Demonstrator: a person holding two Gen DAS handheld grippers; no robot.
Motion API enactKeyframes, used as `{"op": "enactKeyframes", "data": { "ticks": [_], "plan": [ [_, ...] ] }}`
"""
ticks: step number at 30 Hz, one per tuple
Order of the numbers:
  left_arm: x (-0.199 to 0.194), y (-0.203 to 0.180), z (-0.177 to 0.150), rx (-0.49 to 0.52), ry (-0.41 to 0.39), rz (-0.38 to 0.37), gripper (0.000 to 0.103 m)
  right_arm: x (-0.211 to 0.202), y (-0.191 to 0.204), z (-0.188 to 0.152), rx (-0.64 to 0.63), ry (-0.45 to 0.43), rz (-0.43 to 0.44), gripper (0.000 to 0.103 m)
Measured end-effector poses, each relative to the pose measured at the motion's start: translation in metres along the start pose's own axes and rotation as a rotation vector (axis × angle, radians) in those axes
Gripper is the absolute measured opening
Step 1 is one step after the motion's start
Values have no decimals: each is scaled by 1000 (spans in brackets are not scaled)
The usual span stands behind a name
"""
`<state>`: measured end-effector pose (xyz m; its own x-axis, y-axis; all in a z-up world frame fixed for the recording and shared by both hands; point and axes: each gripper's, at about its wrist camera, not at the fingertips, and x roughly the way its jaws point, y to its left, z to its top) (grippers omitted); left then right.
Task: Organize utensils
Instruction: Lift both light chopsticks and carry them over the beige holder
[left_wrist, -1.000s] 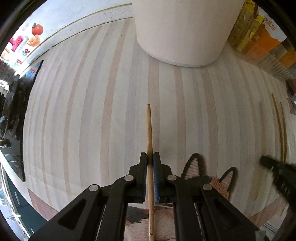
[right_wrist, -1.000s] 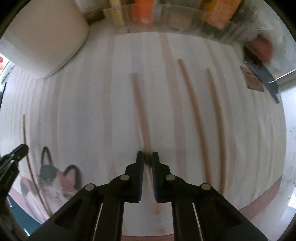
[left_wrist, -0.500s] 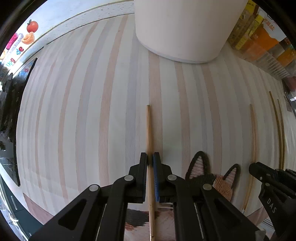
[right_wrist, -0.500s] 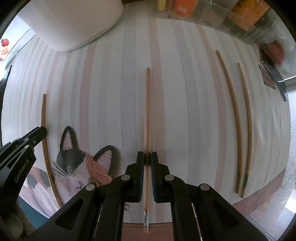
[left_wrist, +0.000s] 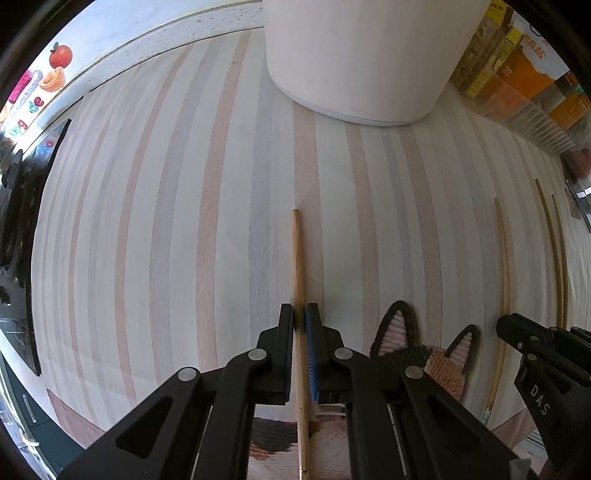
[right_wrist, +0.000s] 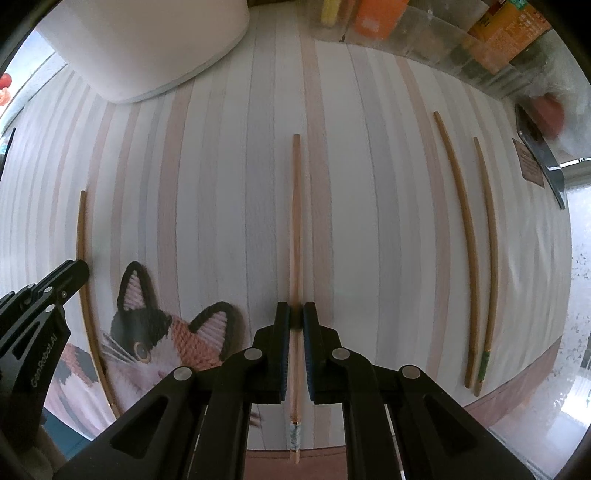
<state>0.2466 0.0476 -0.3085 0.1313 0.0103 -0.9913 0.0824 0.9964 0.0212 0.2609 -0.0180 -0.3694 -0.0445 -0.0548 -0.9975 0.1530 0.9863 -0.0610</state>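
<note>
My left gripper is shut on a wooden chopstick that points forward over the striped mat. My right gripper is shut on another chopstick, also pointing forward. Each gripper shows in the other's view: the right one at the right edge of the left wrist view, the left one at the left edge of the right wrist view. Two more chopsticks lie side by side on the mat to the right. I cannot tell whether the held chopsticks touch the mat.
A large white round container stands at the back of the mat. Clear bins with orange and yellow packets line the back right. A cat picture is on the mat's near edge. A dark object lies far right.
My right gripper has swung left with its chopstick and now sits steady, pointing straight ahead. It has come into the left wrist view. My left gripper has barely moved.
</note>
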Motion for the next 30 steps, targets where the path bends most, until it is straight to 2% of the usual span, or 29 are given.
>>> {"op": "enactKeyframes", "data": {
  "ticks": [3,6,10,15,22,30],
  "plan": [
    [0,-2,-2,4,-1,2,4,8,-1,-8,7,-12,7,8],
    [-8,-4,-5,13,-32,1,4,13,-22,-16,20,-30,48,7],
    [-37,-4,-4,10,-92,-29,4,1,-37,-22,78,-62,135,7],
    [-86,-2,-2,5,-196,-68,4,-29,-46,-25,100,-138,198,7],
    [-181,1,8,-4,-398,-126,3,-94,-49,-25,97,-292,268,7],
    [-295,12,42,-35,-628,-234,3,-206,-53,-9,87,-528,375,7]
  ]
}}
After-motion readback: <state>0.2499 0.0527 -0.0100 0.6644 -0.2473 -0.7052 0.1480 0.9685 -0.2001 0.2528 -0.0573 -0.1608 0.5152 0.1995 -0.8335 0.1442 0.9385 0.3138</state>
